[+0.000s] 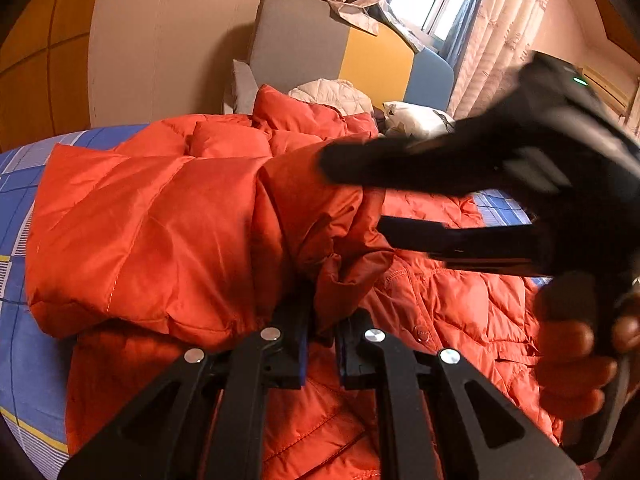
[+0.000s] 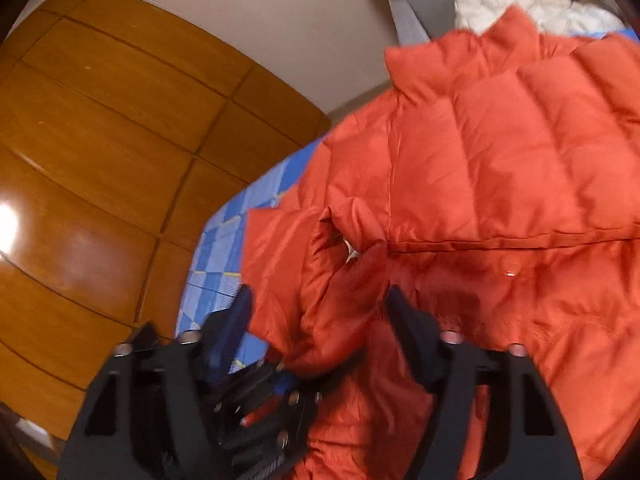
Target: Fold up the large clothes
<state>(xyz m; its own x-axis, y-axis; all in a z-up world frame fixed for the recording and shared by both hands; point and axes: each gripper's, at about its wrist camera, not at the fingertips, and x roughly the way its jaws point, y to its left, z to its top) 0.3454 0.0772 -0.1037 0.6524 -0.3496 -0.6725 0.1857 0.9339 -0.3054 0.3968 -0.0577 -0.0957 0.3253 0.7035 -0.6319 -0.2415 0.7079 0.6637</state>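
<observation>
Orange down jacket (image 1: 152, 216) lies spread across the blue checked bed (image 1: 16, 216), one side folded over. Judging by its puffed quilting, it is light, soft, springy and slippery-shelled, so seams or the cuff suit gripping best. Left tongs (image 1: 320, 344) pinch a bunched fold narrowly; right tongs (image 2: 320, 312) stand half-wide astride the sleeve (image 2: 312, 280), not pressing.

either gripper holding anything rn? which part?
Left gripper is shut on the orange jacket, pinching the sleeve's cuff end. Right gripper straddles that sleeve, jaws apart, not gripping.
</observation>
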